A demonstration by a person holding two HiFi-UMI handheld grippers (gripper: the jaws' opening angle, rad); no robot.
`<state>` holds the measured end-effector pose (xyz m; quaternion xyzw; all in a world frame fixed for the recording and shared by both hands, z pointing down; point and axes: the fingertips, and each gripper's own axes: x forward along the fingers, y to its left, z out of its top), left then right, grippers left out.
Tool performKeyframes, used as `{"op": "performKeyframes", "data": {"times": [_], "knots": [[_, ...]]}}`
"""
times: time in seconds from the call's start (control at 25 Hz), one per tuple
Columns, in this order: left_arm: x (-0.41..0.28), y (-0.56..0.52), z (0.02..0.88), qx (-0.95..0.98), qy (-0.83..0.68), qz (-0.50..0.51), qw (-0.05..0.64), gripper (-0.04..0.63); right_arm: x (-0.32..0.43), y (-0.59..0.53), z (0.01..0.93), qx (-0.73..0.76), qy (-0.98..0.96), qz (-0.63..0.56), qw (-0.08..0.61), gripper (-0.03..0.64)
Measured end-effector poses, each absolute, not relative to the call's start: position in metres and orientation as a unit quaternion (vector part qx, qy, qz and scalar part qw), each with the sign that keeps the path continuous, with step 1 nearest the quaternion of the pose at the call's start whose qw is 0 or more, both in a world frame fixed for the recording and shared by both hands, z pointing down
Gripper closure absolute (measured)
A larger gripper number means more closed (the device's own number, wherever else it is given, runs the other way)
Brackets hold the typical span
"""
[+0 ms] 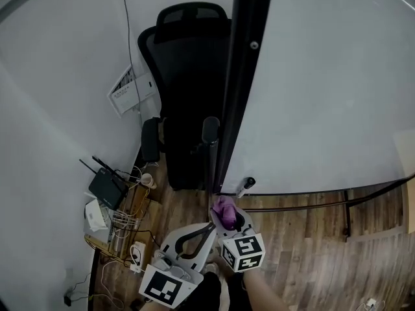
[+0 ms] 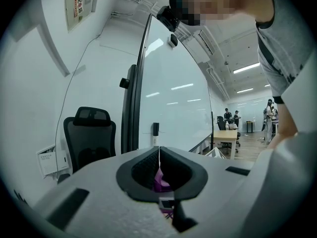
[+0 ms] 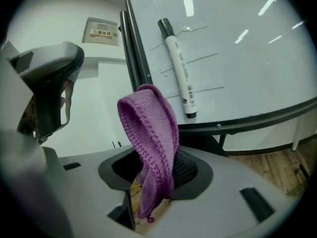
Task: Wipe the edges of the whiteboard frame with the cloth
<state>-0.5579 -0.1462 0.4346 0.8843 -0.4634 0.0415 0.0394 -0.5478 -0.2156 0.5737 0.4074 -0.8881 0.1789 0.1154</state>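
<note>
Cloth (image 3: 151, 143) pinched in right gripper (image 3: 158, 170) at the whiteboard's lower corner

The right gripper's 2 jaws are closed on the cloth. 1 fold stands up from between the pads as a rounded loop, and a loose tail hangs down past them toward the camera. In the head view the cloth sits at the tip of this gripper, just below the bottom corner of the whiteboard frame (image 1: 241, 83) and apart from it.

The left gripper (image 2: 159, 155) has its jaws pressed together, with only a thin seam between the pads. A sliver of purple shows low behind them. In the head view it lies just beside the right one, its tip near the cloth.

The cloth is purple, knitted or terry in texture, with a ribbed stitched edge along the loop.

The whiteboard (image 1: 324, 76) is a large pale panel in a black frame on a dark stand. A white marker with a black cap (image 3: 179, 68) clings to its face near the bottom edge. A black office chair (image 1: 185, 63) stands between the frame and a white wall (image 1: 58, 76) that carries a notice (image 1: 130, 89). A router (image 1: 107, 188) and tangled cables sit at the wall's foot. The floor (image 1: 305, 238) is wood plank. Far off in the left gripper view, a few people (image 2: 229, 115) stand by a desk.
</note>
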Motion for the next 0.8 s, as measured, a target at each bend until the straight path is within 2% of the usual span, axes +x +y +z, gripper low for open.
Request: {"op": "performKeyframes", "data": {"times": [0.28,0.56,0.68,0.8], "knots": [[-0.561,-0.143,0.436,0.884,-0.464,0.044,0.043,0.575,-0.555,-0.230,0.571,0.415,-0.883,0.189,0.110,0.426],[-0.565,-0.140,0.435,0.883,-0.466,0.046,0.040,0.575,-0.544,-0.230,0.561,0.431,-0.876,0.205,0.066,0.403],[-0.568,-0.141,0.434,0.881,-0.470,0.046,0.038,0.575,-0.546,-0.230,0.560,0.423,-0.882,0.186,0.096,0.477],[-0.569,-0.143,0.434,0.879,-0.474,0.045,0.040,0.575,-0.553,-0.232,0.560,0.412,-0.885,0.178,0.127,0.500]]}}
